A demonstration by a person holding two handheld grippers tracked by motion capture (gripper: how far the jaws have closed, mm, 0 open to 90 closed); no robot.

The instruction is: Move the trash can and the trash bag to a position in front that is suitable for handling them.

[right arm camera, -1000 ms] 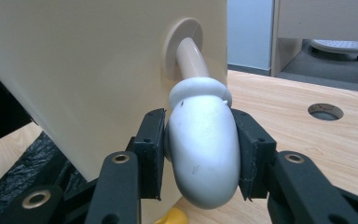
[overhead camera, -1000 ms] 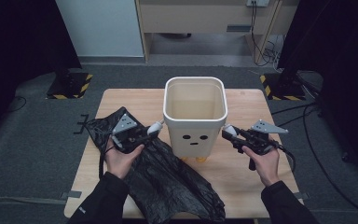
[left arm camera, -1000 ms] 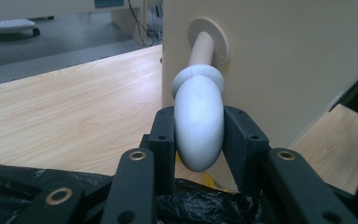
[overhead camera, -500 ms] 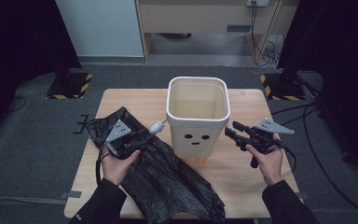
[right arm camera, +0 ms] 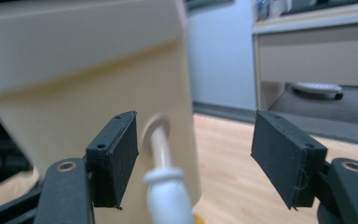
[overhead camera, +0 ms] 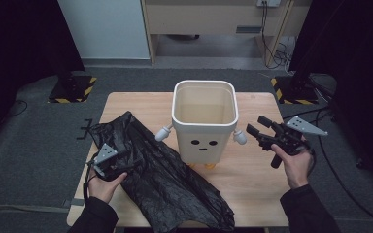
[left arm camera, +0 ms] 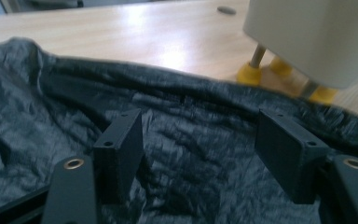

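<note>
On desk (overhead camera: 252,174): cream bin (overhead camera: 205,121), centre; black bin bag (overhead camera: 165,179), 8 o'clock, under left hand-held gripper (overhead camera: 121,162), jaws just opening, empty; right hand-held gripper (overhead camera: 256,130), 3 o'clock, likewise opening, empty.

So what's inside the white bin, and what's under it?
The white bin looks empty: bare cream walls and floor, though its near inner wall is hidden by the rim. Underneath, yellow feet stand on the wooden table; the black bag lies beside them.
</note>
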